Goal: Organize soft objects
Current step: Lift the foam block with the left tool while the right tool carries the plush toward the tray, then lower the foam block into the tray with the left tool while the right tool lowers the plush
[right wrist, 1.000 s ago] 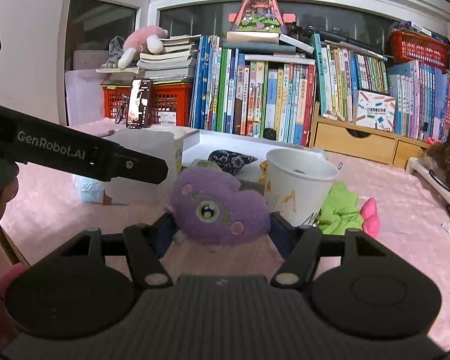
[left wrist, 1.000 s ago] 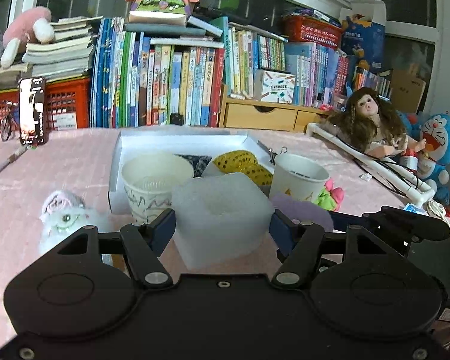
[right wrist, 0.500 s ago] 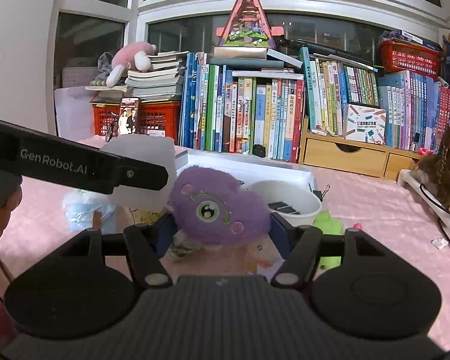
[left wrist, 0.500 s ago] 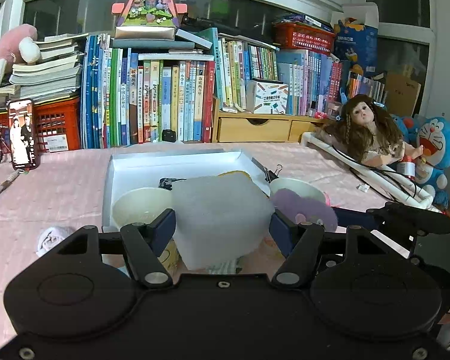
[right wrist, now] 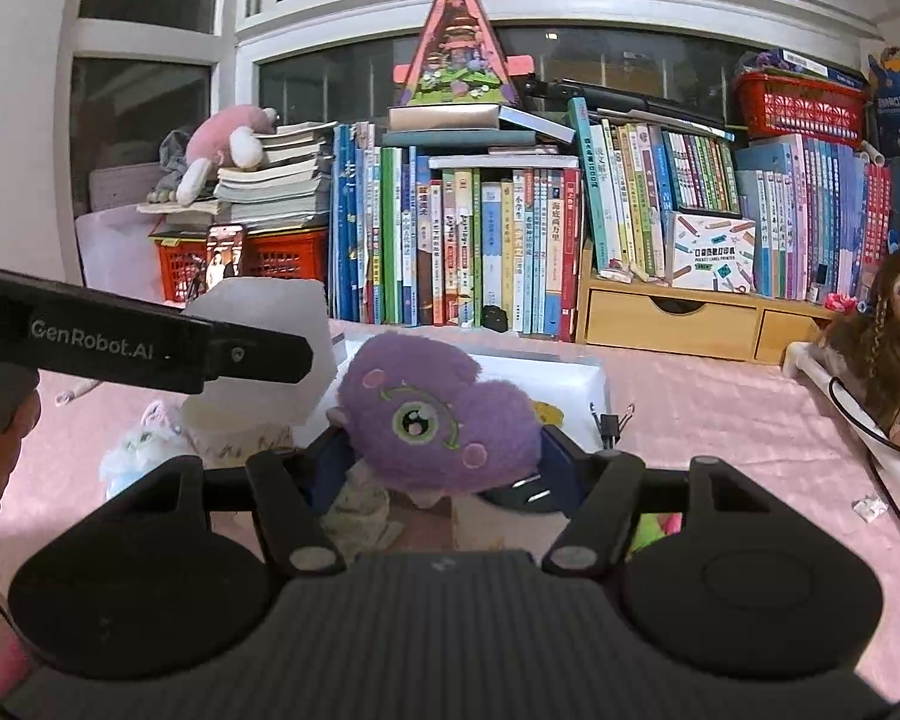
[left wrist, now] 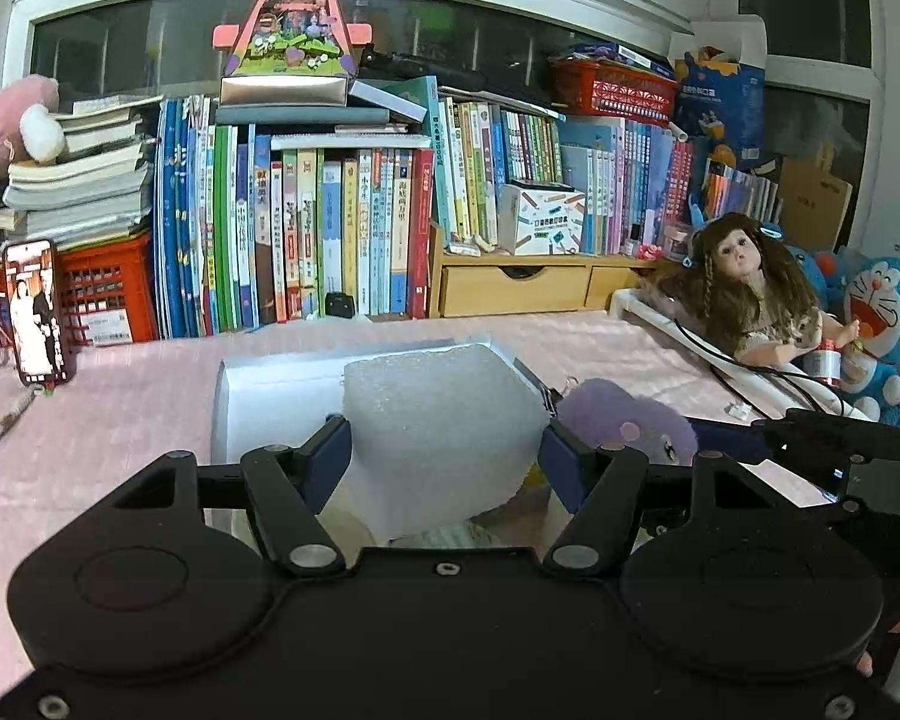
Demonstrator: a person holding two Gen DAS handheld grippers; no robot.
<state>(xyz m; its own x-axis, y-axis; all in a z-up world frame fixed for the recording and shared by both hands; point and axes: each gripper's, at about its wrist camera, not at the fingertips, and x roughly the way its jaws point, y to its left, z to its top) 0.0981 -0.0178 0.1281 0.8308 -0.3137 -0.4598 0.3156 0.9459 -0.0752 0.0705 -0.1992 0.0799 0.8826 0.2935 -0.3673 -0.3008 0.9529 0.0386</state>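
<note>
1. The left gripper [left wrist: 444,450] is clamped on a white foam block [left wrist: 438,420]; both blue pads press its sides, and the block stands upright between them, clear of the table.
2. The right gripper [right wrist: 444,456] is clamped on a purple plush toy [right wrist: 432,420] with a single green eye facing the camera; the pads bear on its flanks.
3. In the left wrist view the purple plush toy [left wrist: 630,420] appears at 3 o'clock of the foam block, just beside it. In the right wrist view the foam block [right wrist: 258,354] sits at 9 o'clock of the plush, partly behind the black arm of the left gripper.
4. A white tray [left wrist: 270,378] lies on the pink tablecloth [left wrist: 102,420] directly beyond both held items, at 12 o'clock. Its contents are largely hidden.
5. A small white plush [right wrist: 138,444] rests on the cloth at 8 o'clock of the foam block in the right wrist view.
6. A doll [left wrist: 744,288] reclines at 2 o'clock in the left wrist view, well apart from the tray.
7. A row of books [right wrist: 480,252] stands along the far table edge at 12 o'clock.
</note>
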